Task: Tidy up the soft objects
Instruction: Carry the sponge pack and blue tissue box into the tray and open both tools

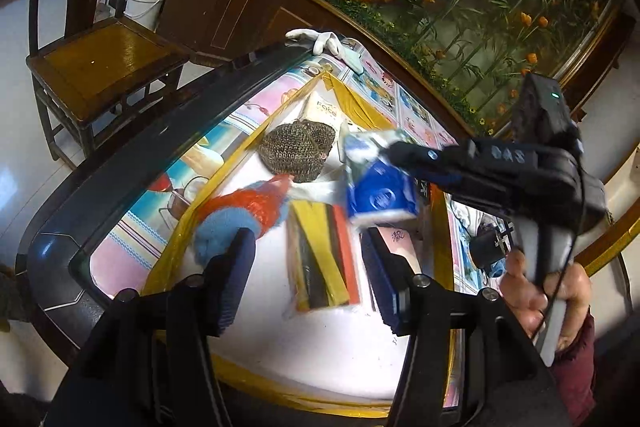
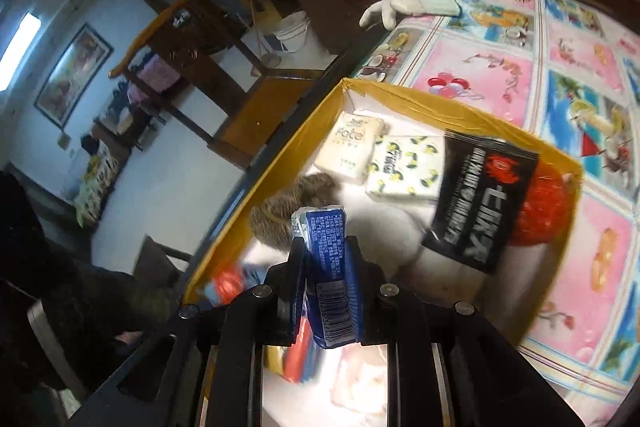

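The right gripper (image 2: 324,291) is clamped on a blue tissue pack (image 2: 326,259), carried above the yellow-rimmed box (image 2: 460,115) probably for dropping in, while the left gripper (image 1: 316,279) hangs apart, empty, over it

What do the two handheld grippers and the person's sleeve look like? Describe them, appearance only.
Both are black frames with silver bolt heads. The left gripper has ribbed dark-blue finger pads. The right gripper, seen from the left wrist camera, bears raised lettering, a black box with a small green light on top, a pale grey handle and a thin black cable. The sleeve is dark maroon.
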Action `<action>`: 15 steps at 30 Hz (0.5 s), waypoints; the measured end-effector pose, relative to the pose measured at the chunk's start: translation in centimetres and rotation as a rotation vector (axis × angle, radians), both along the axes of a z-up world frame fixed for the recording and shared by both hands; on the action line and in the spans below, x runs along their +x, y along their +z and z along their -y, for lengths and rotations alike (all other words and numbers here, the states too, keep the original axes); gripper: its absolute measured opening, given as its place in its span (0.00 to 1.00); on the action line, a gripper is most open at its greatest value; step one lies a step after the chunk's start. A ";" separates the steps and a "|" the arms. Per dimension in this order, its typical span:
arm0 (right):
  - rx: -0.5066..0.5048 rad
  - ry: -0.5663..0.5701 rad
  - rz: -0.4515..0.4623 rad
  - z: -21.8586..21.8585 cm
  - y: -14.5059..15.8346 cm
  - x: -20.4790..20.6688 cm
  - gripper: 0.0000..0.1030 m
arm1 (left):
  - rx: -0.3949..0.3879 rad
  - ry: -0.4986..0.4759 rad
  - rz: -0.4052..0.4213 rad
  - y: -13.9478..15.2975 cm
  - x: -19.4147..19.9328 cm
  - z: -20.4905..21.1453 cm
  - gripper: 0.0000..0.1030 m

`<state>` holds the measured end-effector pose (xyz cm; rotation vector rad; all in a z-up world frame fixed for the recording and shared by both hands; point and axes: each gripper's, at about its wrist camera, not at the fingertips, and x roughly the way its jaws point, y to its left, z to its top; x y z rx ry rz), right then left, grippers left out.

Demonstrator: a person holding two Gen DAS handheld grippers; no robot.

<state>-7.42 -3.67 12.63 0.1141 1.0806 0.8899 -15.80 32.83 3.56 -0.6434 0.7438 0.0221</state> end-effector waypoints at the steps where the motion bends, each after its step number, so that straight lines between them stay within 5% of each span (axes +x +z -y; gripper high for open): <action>1: 0.022 -0.011 -0.030 -0.4 -0.5 0.7 0.17 | -0.002 0.000 -0.001 0.0 0.0 0.0 0.53; 6: 0.045 -0.088 -0.104 -1.9 -4.3 4.0 0.21 | 0.009 -0.021 -0.014 0.0 -0.1 0.7 0.59; 9: 0.026 -0.101 -0.060 -1.6 -4.6 3.5 0.27 | 0.025 -0.040 -0.010 0.2 -0.1 1.4 0.62; 12: 0.036 -0.122 0.025 0.2 -2.6 2.0 0.45 | 0.052 -0.064 -0.003 0.6 -0.2 2.6 0.62; 15: 0.026 -0.139 0.136 2.7 -0.3 0.0 0.51 | 0.120 -0.079 0.005 1.2 -0.4 4.3 0.62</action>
